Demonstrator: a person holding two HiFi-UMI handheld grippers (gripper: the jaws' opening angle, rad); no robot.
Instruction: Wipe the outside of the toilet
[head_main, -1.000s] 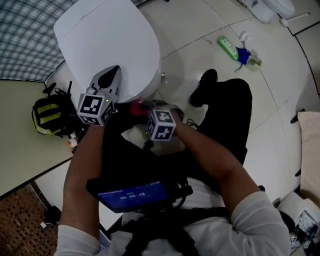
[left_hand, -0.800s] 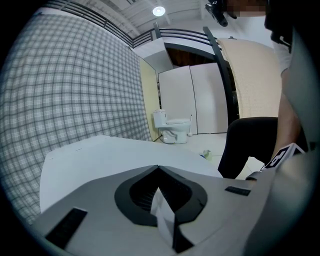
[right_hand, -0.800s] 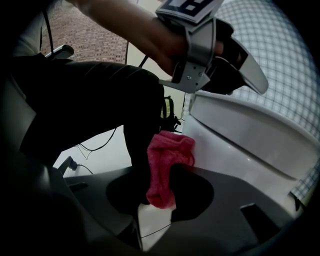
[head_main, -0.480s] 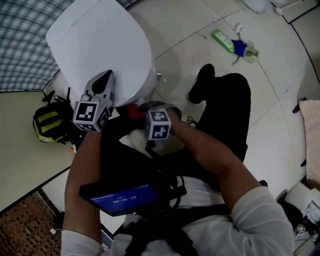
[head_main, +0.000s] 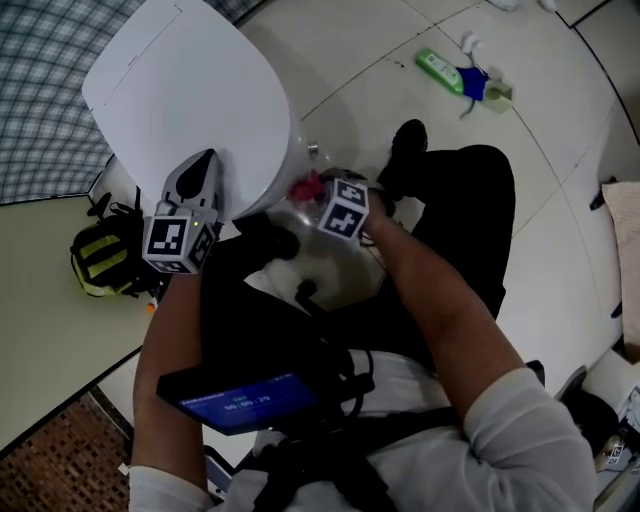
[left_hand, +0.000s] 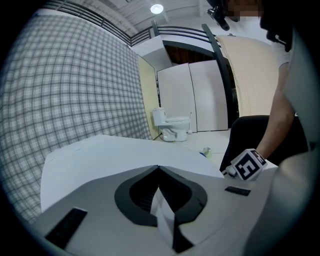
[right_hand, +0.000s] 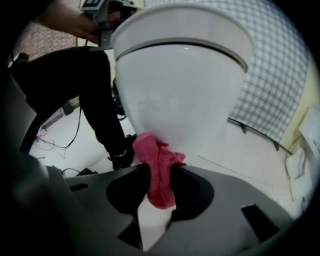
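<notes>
Pink cloth (right_hand: 152, 150) is hanging pinched in the right tool (right_hand: 160, 170), its jaws part open, right at the toilet bowl (right_hand: 180, 100) just ahead, while the left tool (left_hand: 159, 172), closed and empty, is sitting over the lid (left_hand: 100, 155); hard rubbing risks tugging the loosely bunched cloth out.

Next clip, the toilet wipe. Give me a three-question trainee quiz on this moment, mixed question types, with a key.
1. Multiple choice: the right gripper holds A) a sponge, B) a pink cloth, C) a brush.
2. True or false: the left gripper also grips a cloth.
3. Short answer: which part of the toilet is the cloth against?
Key: 1 B. 2 False; its fingers are together, empty. 3 The bowl's outer wall, below the closed lid.
</notes>
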